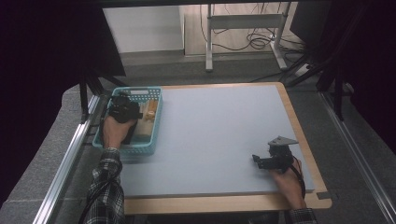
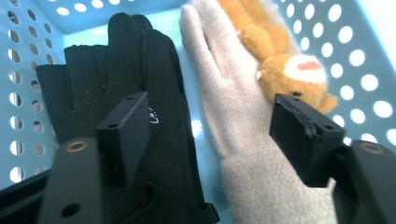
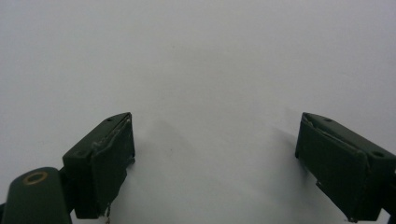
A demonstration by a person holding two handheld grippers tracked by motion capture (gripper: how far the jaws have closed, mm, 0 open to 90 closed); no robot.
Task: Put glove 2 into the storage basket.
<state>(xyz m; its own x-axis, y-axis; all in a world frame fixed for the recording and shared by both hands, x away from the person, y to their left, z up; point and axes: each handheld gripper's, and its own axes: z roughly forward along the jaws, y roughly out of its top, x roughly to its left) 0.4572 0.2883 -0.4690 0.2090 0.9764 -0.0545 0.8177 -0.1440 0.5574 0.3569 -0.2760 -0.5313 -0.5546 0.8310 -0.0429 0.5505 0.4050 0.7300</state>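
The black glove point(image 2: 116, 84) and the beige glove point(image 2: 233, 121) lie side by side on the floor of the blue basket point(image 1: 156, 122), the beige one touching a stuffed toy point(image 2: 280, 60). The left gripper point(image 2: 210, 135) hangs over them, jaws apart and gripping nothing. Risk: closing here could pinch both gloves together, or snag the toy. The right gripper point(image 3: 215, 158) rests wide open over the bare table point(image 1: 219, 135), well apart from the basket.
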